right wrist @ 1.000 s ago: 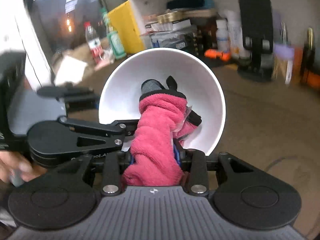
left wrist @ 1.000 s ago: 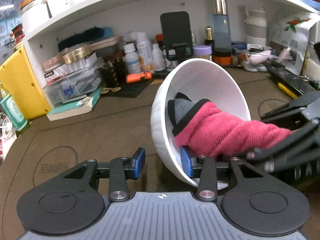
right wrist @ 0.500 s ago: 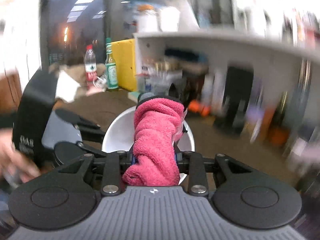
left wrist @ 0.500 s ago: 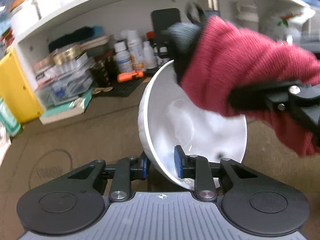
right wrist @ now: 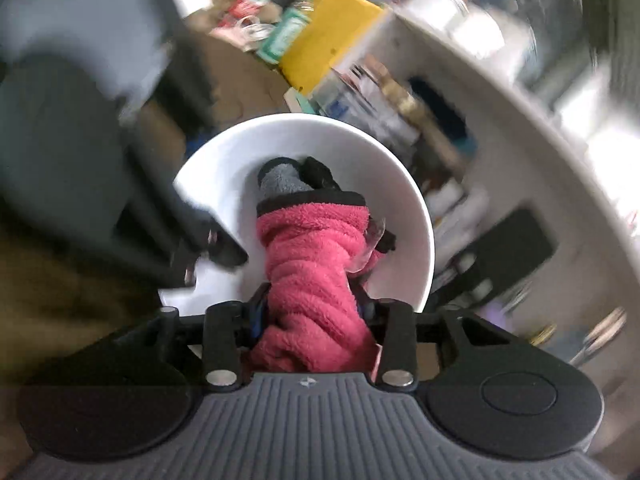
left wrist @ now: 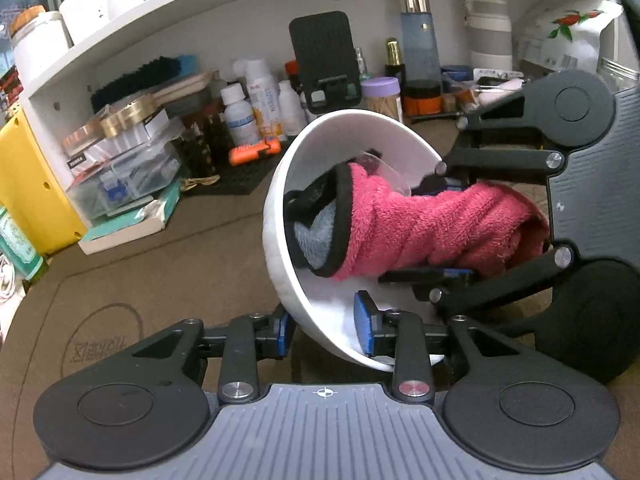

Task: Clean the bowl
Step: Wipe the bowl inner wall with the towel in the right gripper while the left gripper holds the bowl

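While left tongs (left wrist: 326,330) pinch bowl (left wrist: 288,200) | right tongs (right wrist: 314,312) press towel (right wrist: 316,256) inside

Both wrist views close, sharing bowl (left wrist: 320,216).

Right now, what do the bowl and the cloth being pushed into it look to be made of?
Bowl: probably glazed ceramic, possibly melamine; smooth, evenly white, softly glossy. Cloth: soft terry or microfibre; fuzzy pink pile, grey inner face, black stitched edging.
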`<action>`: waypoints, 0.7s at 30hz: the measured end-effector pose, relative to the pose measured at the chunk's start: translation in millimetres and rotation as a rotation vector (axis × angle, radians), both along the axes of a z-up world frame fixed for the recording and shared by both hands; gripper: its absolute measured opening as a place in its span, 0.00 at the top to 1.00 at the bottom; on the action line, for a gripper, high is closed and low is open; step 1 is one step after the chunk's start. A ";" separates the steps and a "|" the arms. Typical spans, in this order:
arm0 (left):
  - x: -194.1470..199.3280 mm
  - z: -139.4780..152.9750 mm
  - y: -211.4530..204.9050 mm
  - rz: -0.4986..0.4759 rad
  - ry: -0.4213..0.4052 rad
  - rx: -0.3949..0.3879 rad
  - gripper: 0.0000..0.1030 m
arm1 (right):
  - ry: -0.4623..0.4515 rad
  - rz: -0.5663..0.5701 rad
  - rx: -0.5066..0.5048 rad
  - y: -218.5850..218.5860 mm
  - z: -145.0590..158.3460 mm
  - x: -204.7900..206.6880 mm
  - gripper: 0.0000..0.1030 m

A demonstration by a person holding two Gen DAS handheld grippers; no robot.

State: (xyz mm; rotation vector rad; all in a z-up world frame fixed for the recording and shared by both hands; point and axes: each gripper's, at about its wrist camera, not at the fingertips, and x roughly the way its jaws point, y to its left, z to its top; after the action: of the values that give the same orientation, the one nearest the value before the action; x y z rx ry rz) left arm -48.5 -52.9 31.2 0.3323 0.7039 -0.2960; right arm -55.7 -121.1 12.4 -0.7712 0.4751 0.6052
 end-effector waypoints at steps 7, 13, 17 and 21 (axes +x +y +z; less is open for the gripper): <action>4.5 2.6 1.1 0.030 0.002 -0.021 0.67 | 0.215 -0.083 0.245 -27.9 3.0 10.5 0.61; 9.5 5.2 10.9 0.088 0.007 -0.056 0.58 | 0.374 -0.154 0.502 -47.8 -1.7 13.6 0.61; 10.8 3.9 21.0 0.135 0.009 -0.098 0.42 | 0.458 -0.203 0.670 -58.6 -8.8 13.0 0.61; 11.7 -1.9 29.7 0.139 0.033 -0.175 0.38 | 0.500 -0.230 0.764 -70.3 -12.9 11.4 0.63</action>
State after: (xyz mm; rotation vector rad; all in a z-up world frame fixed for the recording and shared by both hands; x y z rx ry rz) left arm -36.8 -23.1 29.2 0.1120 0.7242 -0.2294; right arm -44.3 -191.3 -0.5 0.1717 0.7141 0.6960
